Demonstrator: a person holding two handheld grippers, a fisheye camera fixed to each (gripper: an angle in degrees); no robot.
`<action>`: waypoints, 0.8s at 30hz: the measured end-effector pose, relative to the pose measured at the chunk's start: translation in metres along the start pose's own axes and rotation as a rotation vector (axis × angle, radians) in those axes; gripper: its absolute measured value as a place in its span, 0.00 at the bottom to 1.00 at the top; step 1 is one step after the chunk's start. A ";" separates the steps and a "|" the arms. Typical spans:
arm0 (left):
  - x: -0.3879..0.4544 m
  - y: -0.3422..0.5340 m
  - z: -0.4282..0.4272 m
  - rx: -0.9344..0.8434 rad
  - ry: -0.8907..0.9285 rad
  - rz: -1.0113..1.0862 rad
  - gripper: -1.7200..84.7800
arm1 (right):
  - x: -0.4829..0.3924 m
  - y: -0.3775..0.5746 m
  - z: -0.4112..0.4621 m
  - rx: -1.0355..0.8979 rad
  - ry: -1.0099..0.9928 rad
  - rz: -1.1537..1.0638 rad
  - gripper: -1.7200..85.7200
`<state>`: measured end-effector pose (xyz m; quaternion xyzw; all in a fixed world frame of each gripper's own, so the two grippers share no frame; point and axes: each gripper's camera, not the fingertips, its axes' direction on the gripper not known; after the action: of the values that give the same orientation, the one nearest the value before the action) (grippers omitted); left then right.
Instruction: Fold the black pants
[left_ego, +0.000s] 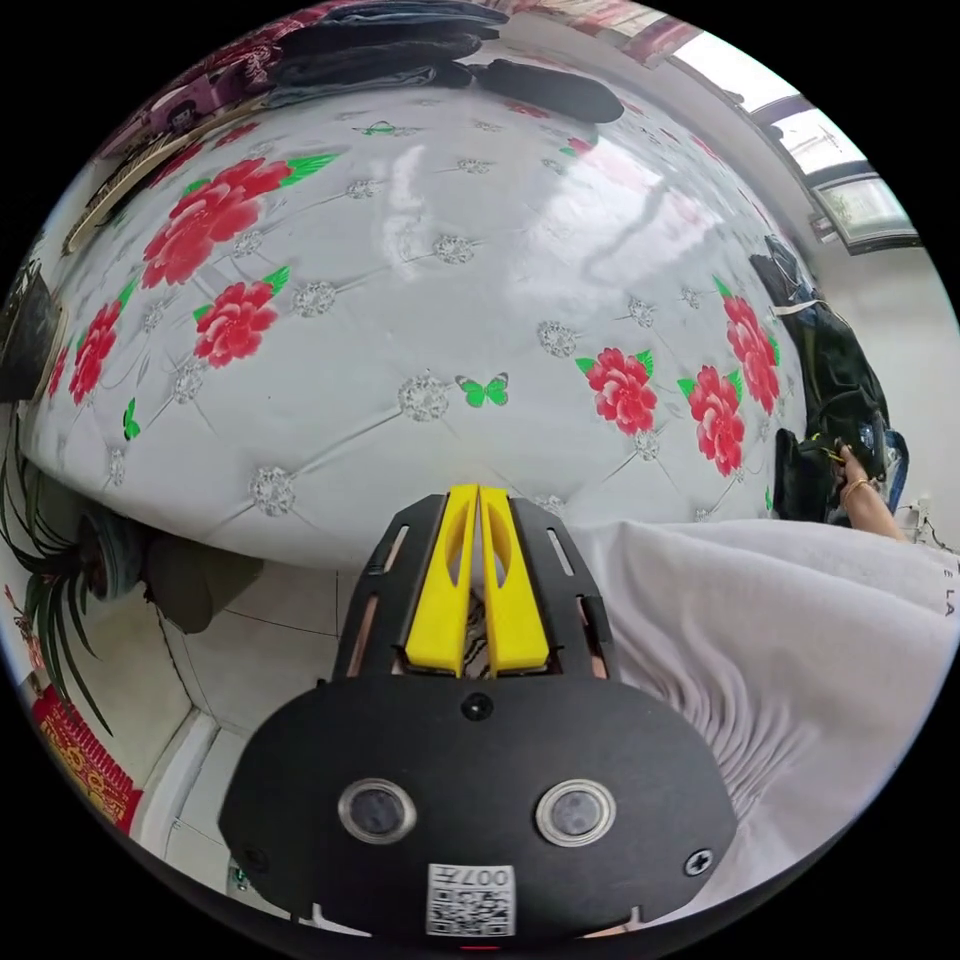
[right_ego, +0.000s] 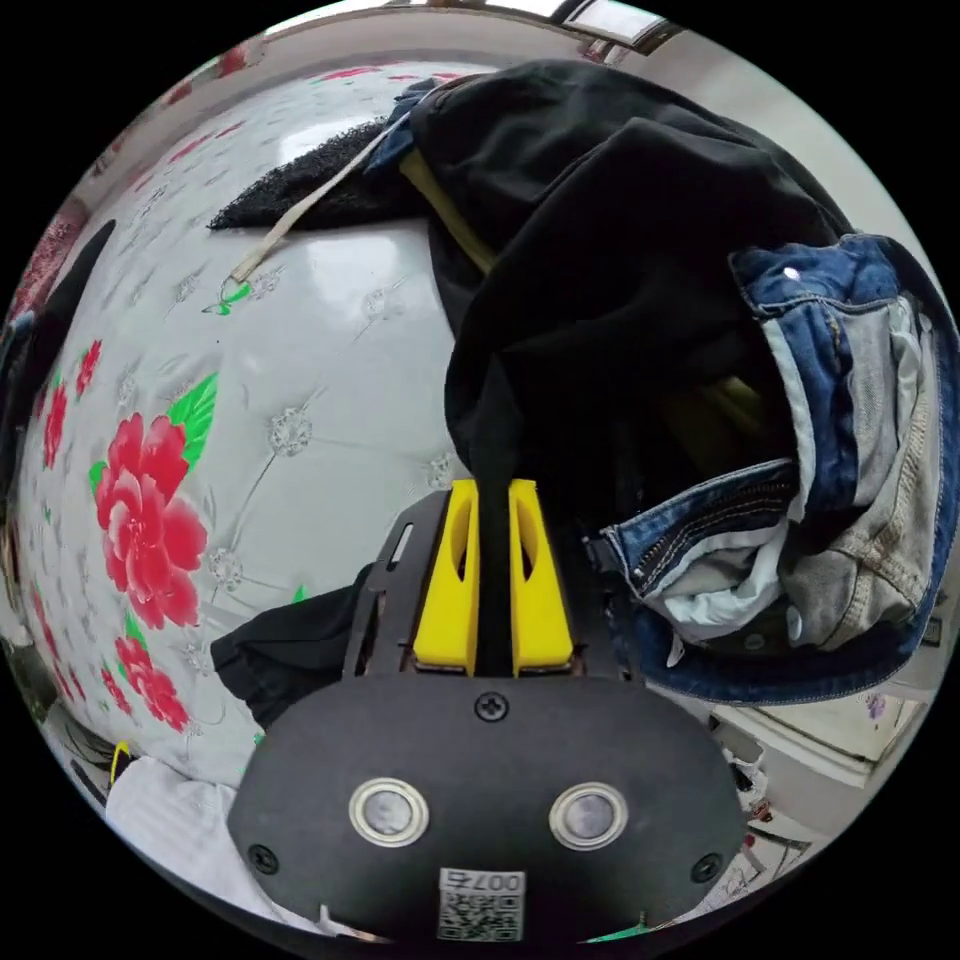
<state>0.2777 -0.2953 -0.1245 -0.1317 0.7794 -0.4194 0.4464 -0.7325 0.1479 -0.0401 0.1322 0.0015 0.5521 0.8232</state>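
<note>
in the right gripper view the right gripper (right_ego: 491, 510) has its yellow jaws clamped on a fold of the soft black pants (right_ego: 600, 250), heaped at the edge of the glossy white quilted surface printed with red flowers (right_ego: 300, 330), beside crumpled blue denim jeans (right_ego: 830, 450). in the left gripper view the left gripper (left_ego: 477, 505) hovers over that surface's edge, jaws together, next to a white sleeve (left_ego: 790, 640); dark folded clothes (left_ego: 400, 45) lie along the far edge.

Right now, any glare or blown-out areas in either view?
Left gripper view: broad window glare on the glossy white floral tabletop; window overexposed. Right gripper view: softer sheen on the tabletop, black fabric reads as near-featureless dark.
</note>
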 end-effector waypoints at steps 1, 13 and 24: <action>-0.001 0.002 -0.002 0.000 0.000 0.002 0.01 | 0.000 0.002 -0.011 0.051 -0.070 -0.009 0.06; -0.019 -0.006 -0.092 0.234 0.169 0.127 0.01 | -0.085 0.084 -0.275 0.721 -0.801 -0.405 0.02; -0.095 0.005 -0.178 0.471 0.240 0.099 0.02 | -0.410 0.317 -0.330 0.191 -1.177 -1.634 0.04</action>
<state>0.1887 -0.1419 -0.0283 0.0646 0.7130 -0.5796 0.3892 -1.2300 -0.0411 -0.3477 0.4073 -0.2704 -0.3357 0.8052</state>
